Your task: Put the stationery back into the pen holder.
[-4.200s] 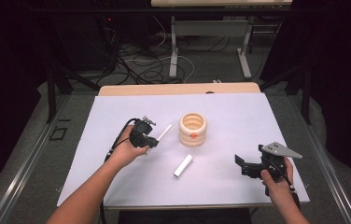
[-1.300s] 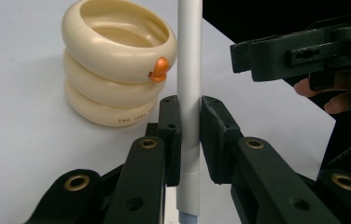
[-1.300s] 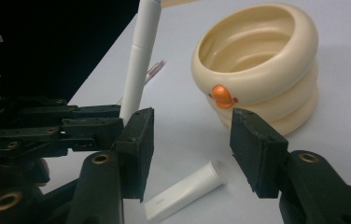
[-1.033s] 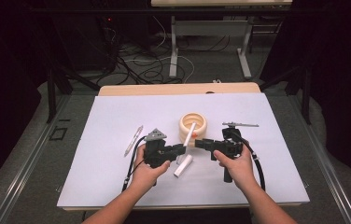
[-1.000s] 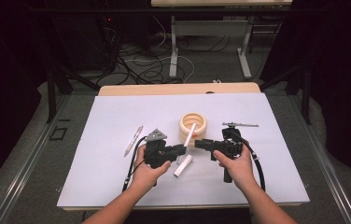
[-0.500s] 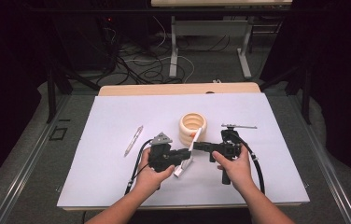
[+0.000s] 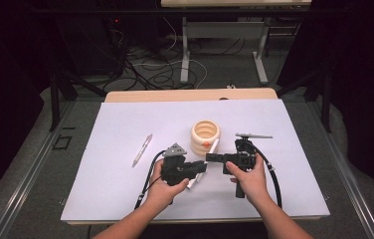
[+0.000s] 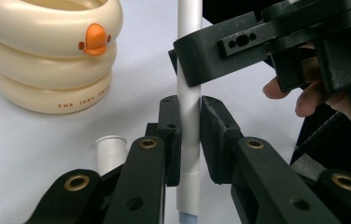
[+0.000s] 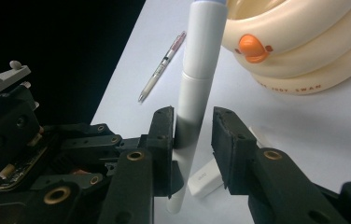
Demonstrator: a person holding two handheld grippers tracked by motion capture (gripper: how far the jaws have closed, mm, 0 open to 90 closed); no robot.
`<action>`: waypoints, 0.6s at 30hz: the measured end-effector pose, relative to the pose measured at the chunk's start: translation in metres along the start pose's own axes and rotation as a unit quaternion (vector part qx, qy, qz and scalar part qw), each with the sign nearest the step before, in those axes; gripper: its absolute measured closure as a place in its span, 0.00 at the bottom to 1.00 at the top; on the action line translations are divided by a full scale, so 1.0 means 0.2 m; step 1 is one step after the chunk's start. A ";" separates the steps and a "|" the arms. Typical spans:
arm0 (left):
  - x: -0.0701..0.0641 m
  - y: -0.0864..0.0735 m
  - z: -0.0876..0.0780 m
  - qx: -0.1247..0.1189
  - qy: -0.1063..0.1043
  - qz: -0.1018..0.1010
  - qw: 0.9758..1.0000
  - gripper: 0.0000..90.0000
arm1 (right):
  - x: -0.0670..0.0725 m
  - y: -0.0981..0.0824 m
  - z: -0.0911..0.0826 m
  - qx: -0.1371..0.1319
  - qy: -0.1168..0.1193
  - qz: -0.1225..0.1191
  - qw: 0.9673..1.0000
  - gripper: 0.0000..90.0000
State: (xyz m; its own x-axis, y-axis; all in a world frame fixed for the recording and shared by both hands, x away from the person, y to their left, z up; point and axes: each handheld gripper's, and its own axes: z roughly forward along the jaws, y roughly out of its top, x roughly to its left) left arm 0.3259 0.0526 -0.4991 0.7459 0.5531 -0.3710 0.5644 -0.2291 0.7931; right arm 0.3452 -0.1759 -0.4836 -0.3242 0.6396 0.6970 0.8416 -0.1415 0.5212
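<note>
Closest to the person, the left hand-held gripper [image 7: 198,168] is clamped tight on a slim white plastic marker pen [image 8: 188,107], holding it off the white-covered counter [image 7: 284,174], and the pen runs straight up between its black pads in the left gripper view. The right hand-held gripper [image 7: 210,158] comes in from the other side: its jaws have just been closing, with the pen's barrel between them. In the right gripper view one pad looks to be against the barrel while the other stands a sliver off, so I'd call it nearly gripped, not gripped. My worry: if that right pair bites off-centre or pulls at an angle, the pen could twist in the left grip, or slip and drop onto the counter. A small white cap [image 9: 204,178] lies on the counter just under the pen, so a drop could knock it away too. A bit farther out stands the cream ringed pen holder with an orange duck beak [image 7: 205,138], just beyond the pen's far end, so a jerky pull might bump it. Off to the left, well apart, lies a clear ballpoint pen [image 7: 142,150].
</note>
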 end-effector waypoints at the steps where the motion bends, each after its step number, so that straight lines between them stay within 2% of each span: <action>1: 0.00 0.00 0.00 -0.001 -0.001 -0.001 1.000 0.88 | 0.00 0.00 0.00 0.000 0.001 0.002 1.000 0.78; 11: -0.01 0.00 0.01 -0.001 -0.002 -0.001 1.000 0.88 | 0.00 -0.01 0.01 0.003 0.004 0.018 1.000 0.85; 18: -0.01 0.00 0.01 -0.004 -0.004 -0.005 1.000 0.88 | 0.00 -0.01 0.01 0.002 0.007 0.018 1.000 0.86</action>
State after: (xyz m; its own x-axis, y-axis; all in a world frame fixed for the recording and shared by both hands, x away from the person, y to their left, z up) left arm 0.3249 0.0501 -0.5001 0.7437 0.5480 -0.3828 0.5685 -0.2171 0.7936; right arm 0.3441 -0.1744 -0.4846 -0.2994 0.6241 0.7217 0.8549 -0.1604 0.4933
